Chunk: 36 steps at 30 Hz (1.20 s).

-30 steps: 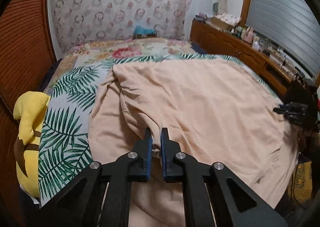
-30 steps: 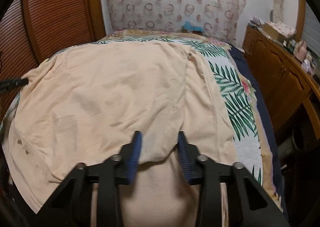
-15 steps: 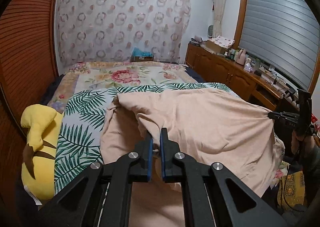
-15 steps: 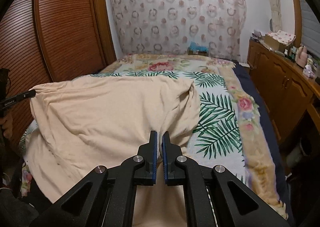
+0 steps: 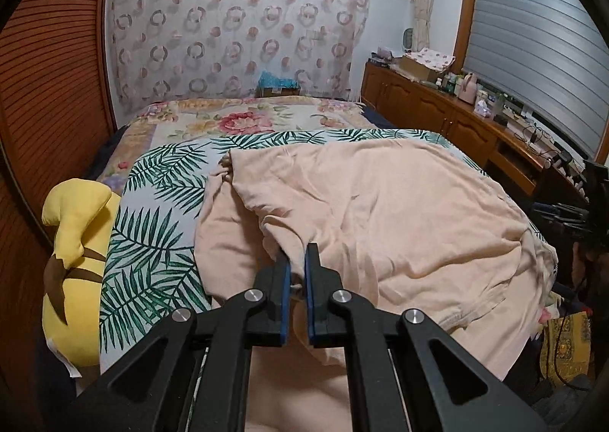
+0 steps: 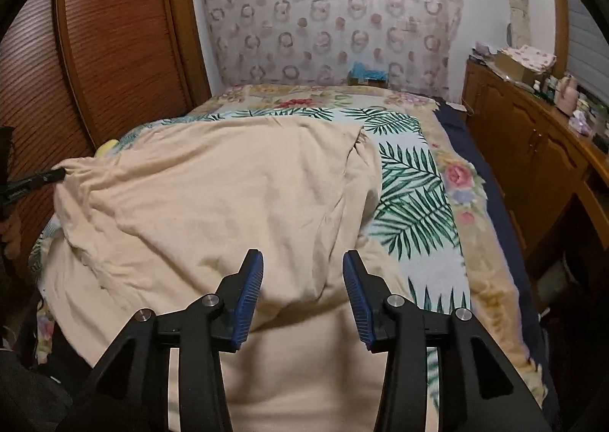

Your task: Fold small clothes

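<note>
Peach garment [image 5: 384, 211] pinched in left hand-held gripper [image 5: 297, 272]; right hand-held gripper [image 6: 302, 279] opening.

A yellow plush toy [image 5: 76, 260] lies beside the palm-leaf blanket [image 5: 152, 234], near a wooden dresser [image 5: 437, 116].

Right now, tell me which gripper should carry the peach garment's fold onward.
Left, probably. The left gripper has its jaws shut on a fold of the peach garment. The right gripper has its jaws opening, the cloth lying loose between them, so it would have to re-grasp first.
</note>
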Available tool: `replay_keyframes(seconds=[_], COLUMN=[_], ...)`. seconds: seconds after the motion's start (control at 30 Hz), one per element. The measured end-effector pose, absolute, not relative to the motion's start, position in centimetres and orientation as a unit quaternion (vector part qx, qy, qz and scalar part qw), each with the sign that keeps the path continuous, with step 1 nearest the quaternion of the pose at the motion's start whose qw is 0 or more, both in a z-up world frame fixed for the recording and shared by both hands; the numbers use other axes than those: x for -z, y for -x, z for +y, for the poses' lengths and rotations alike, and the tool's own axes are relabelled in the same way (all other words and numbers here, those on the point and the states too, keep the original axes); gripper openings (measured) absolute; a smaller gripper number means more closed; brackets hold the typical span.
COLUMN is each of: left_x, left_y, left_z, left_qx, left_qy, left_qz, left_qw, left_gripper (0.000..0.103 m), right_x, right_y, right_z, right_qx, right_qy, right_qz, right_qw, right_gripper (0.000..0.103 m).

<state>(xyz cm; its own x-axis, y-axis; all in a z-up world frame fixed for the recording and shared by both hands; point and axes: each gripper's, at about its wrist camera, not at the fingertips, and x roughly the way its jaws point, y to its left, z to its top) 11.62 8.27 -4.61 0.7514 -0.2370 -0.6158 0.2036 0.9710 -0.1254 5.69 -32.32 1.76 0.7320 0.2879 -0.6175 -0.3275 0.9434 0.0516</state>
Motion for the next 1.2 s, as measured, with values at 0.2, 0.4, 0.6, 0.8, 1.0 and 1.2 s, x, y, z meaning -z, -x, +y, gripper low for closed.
replay_keyframes(seconds=[0.2,0.4,0.6,0.8,1.0,1.2], left_x=[5.2,6.0,6.7,4.8,1.0,-1.3], left_y=[-11.6,-11.7,-11.9,-10.8,-9.5,-7.5], left_z=[8.1,7.7,8.0,8.1,8.7,9.5], left_qx=[0.119,0.120,0.118,0.128,0.140,0.150], left_qy=[0.028,0.030,0.037,0.051,0.065,0.077], left_qz=[0.337,0.348,0.356,0.326,0.290,0.277], left_qw=[0.934,0.929,0.926,0.935,0.944,0.946], left_gripper=[0.007,0.007,0.007,0.007,0.007,0.007], right_x=[-0.6,1.5,1.3,-0.3,-5.1,-8.5], right_y=[-5.1,-8.7,-10.3,-7.5,-4.6,-0.5], right_z=[-31.5,-31.4,-29.8,-28.6,-30.3,-33.0], right_qx=[-0.205,-0.182,-0.162,-0.190,-0.201,-0.209], right_qy=[0.007,-0.015,-0.005,0.027,0.011,0.009], right_qz=[0.356,0.395,0.390,0.350,0.288,0.254], right_qw=[0.912,0.900,0.907,0.917,0.936,0.944], right_gripper=[0.045,0.045,0.037,0.002,0.002,0.002])
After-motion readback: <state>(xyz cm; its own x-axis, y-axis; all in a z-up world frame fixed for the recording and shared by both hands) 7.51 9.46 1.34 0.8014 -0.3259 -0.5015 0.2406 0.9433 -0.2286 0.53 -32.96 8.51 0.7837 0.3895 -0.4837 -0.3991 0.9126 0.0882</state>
